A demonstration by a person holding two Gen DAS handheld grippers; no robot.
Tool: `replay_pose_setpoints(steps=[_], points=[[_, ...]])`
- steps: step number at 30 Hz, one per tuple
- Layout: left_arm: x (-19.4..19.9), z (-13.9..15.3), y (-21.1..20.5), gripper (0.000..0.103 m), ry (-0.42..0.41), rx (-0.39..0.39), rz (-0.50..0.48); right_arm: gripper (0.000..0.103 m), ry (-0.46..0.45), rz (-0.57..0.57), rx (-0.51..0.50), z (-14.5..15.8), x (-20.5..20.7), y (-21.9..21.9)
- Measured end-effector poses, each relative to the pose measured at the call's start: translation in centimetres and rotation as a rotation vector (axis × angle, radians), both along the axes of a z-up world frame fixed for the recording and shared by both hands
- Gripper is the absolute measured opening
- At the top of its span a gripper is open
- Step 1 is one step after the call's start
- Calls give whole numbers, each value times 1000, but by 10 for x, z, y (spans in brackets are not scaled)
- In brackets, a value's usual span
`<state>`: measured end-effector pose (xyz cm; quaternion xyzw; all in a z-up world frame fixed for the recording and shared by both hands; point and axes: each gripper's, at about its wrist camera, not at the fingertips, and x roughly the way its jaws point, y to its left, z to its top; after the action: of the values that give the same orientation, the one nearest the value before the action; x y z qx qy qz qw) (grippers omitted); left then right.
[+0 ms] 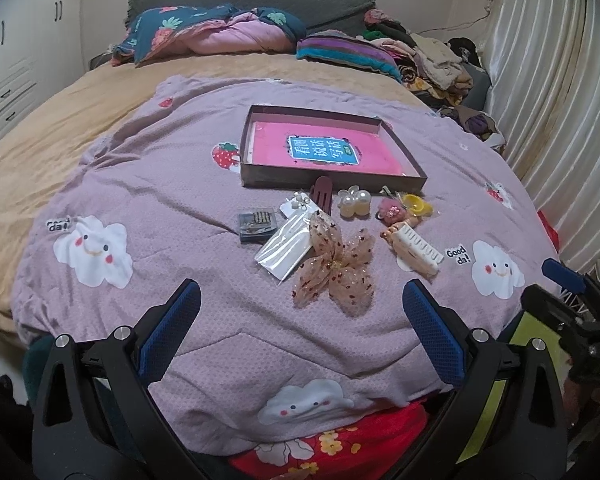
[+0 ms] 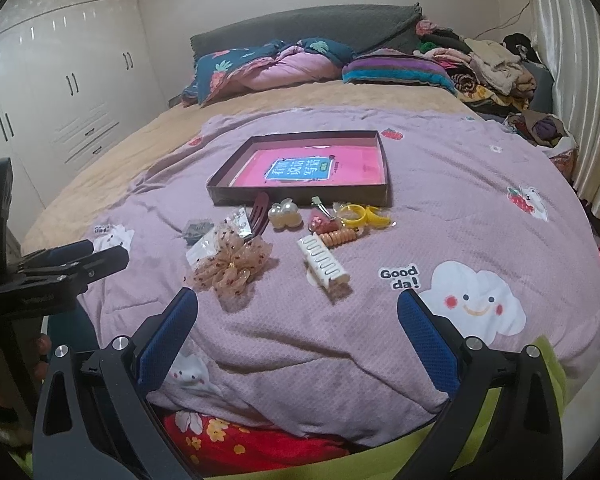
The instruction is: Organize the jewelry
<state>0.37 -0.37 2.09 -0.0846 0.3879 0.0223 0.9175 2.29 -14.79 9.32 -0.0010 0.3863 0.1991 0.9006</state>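
Observation:
A shallow brown box (image 1: 328, 182) (image 2: 300, 194) with a pink book inside lies on the lilac quilt. In front of it lies a cluster of accessories: a sheer tan bow (image 1: 334, 266) (image 2: 230, 266), a white claw clip (image 1: 416, 250) (image 2: 326, 264), a pearl clip (image 1: 354, 202) (image 2: 284, 214), yellow rings (image 1: 416, 204) (image 2: 364, 214), a clear packet (image 1: 286, 246), a dark comb (image 1: 322, 196). My left gripper (image 1: 300, 308) is open and empty, short of the bow. My right gripper (image 2: 298, 320) is open and empty, short of the claw clip.
The lilac quilt (image 1: 204, 208) with cloud prints covers the bed. Folded bedding (image 1: 212, 34) and a pile of clothes (image 1: 432, 60) lie at the far end. A wardrobe (image 2: 60, 80) stands left, a curtain (image 1: 560, 100) right. The other gripper shows at each view's edge.

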Motion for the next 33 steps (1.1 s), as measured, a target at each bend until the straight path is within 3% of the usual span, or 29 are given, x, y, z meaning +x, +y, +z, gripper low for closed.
replay_pose_setpoints(steps=[12,18,25,27,29,33], points=[[8,-10,39,95,52,10,57,99,-7,77,2,9,31,7],[11,-22,39,95,69,-48,1,99,30,121,-21,-5,60,17],[36,-43,11,95,124,-43,-89,99,102,156,-58,-43,94,19],[42,-48,2,95,135,-39,-119,97,136,166,-49,-57,104,16],[50,-54,-9,94,157,-36,-153,82,172,169,-43,-69,112,13],[62,-65,-24,88,179,-22,-193,74,223,182,-26,-88,125,8]])
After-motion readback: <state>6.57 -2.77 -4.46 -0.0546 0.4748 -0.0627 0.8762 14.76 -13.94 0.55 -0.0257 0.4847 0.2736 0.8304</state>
